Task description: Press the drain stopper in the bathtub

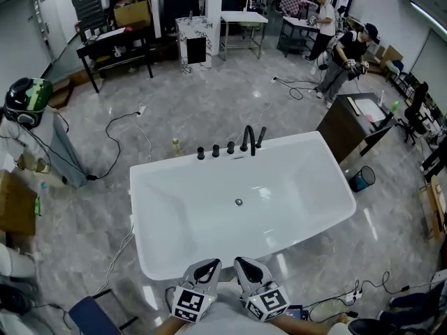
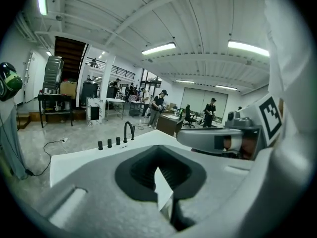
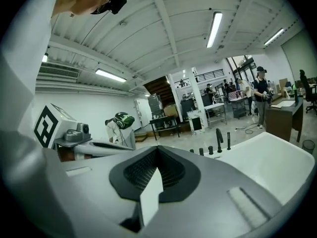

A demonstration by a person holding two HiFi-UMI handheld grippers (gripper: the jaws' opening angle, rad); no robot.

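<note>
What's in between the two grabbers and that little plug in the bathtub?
Just the bathtub itself: in the head view, its near rim and bare white floor lie between the left hand-held gripper, the right hand-held gripper and the drain stopper.

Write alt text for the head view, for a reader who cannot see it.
A white bathtub seen from above, drain stopper mid-floor, black faucet on its far rim. The left hand-held gripper and right hand-held gripper, jaws together, hover side by side at the near rim, far from the stopper.
</note>
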